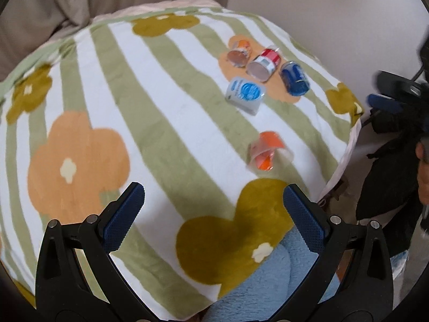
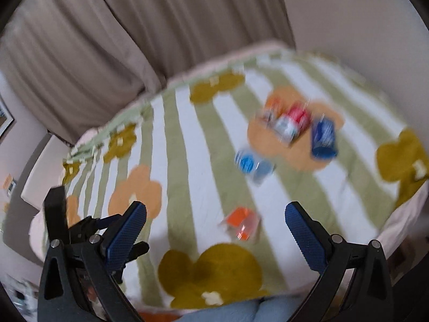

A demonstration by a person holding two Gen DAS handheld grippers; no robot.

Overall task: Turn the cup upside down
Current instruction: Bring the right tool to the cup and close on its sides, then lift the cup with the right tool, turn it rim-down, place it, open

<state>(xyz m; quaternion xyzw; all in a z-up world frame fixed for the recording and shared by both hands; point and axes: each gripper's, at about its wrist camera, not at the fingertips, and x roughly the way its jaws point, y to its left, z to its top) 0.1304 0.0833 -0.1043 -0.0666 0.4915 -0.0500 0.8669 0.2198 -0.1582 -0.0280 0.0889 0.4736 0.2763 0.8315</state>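
Printing on the blue-lidded cup [image 1: 245,94] and the other cups is too blurred to read.

Green-and-white striped, flowered blanket [image 1: 166,123]

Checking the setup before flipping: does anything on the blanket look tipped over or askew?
Yes. The red-and-white cup and blue cup lie on their sides on the blanket; the near orange cup also looks tilted.

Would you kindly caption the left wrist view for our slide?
Open left gripper above a floral striped blanket, nearest an orange-labelled clear cup.
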